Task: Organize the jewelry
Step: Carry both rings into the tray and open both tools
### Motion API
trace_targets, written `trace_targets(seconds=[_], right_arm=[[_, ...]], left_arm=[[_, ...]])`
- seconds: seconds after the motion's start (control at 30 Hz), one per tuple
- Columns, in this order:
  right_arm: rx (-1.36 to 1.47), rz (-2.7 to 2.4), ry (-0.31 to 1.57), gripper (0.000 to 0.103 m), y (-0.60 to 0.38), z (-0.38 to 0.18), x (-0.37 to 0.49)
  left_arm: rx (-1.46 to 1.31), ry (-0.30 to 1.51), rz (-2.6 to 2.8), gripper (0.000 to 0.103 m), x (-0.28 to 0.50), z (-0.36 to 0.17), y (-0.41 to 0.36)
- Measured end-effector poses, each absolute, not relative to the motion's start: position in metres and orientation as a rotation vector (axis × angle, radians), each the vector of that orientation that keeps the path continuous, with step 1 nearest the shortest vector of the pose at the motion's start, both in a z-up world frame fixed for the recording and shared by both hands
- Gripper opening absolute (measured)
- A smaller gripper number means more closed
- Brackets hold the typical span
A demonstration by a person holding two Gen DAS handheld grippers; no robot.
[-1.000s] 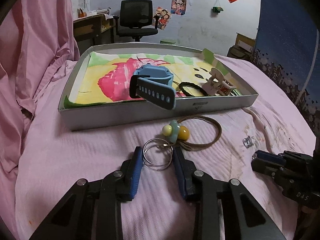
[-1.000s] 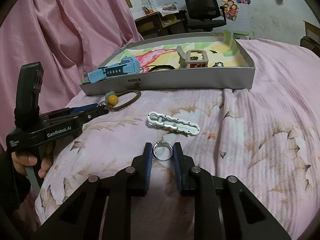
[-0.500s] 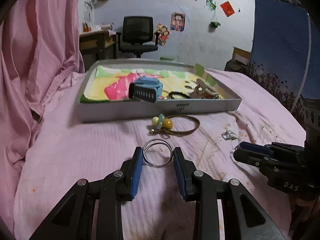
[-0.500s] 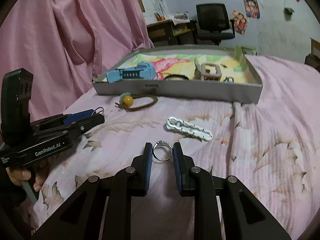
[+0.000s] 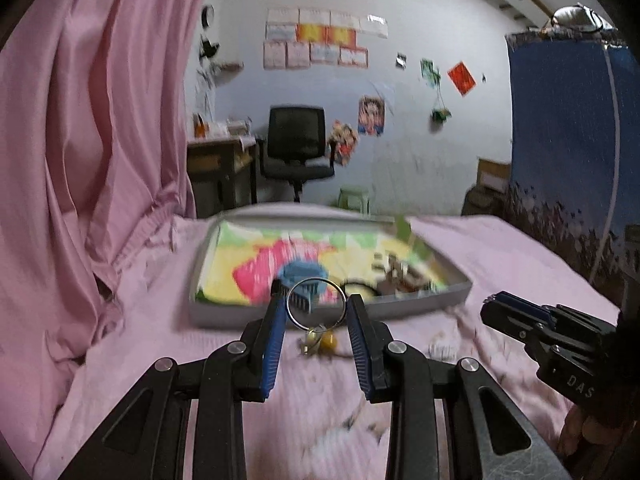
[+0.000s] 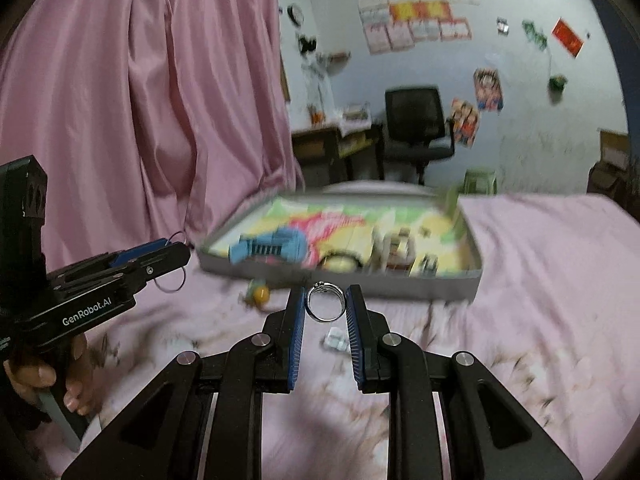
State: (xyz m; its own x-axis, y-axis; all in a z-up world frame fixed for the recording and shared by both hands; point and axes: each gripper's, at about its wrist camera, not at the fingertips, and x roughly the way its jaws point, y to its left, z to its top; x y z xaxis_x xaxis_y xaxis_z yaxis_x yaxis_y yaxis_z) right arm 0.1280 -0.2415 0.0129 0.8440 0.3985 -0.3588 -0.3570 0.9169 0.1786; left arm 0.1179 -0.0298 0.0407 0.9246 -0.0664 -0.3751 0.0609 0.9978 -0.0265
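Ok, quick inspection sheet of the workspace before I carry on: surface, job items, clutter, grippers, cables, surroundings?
Surface: pink bedspread, wrinkled, with a faded print.
Job's things: shallow grey tray with colourful lining holds a blue watch, a black hair tie and a beige clip; blurred. A yellow-bead hair tie lies on the bed in front of the tray.
Clutter: small clear piece on the bedspread.
Grippers: left gripper shut on a large wire ring; right gripper shut on a small silver ring; both raised.
Cables: nothing seen.
Surroundings: pink curtain, office chair, desk, wall posters.
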Motion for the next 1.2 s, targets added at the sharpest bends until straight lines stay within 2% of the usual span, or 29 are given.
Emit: trace_targets(seconds=[0.33, 0.6, 1.03, 1.2], right_arm=[[0.067, 0.352, 0.257, 0.019, -0.244, 0.047, 0.161], [0.092, 0.309, 0.216, 0.019, -0.261, 0.051, 0.198], [0.107, 0.311, 0.287, 0.019, -0.260, 0.022, 0.243], [0.112, 0.319, 0.373, 0.019, -0.259, 0.005, 0.258]], left_arm=[[-0.032, 0.279, -0.012, 0.029, 0.144, 0.055, -0.044], [-0.033, 0.281, -0.010, 0.029, 0.182, 0.051, -0.059], [-0.079, 0.438, -0.007, 0.029, 0.242, 0.025, -0.070], [-0.098, 0.527, 0.006, 0.030, 0.259, 0.010, -0.067]])
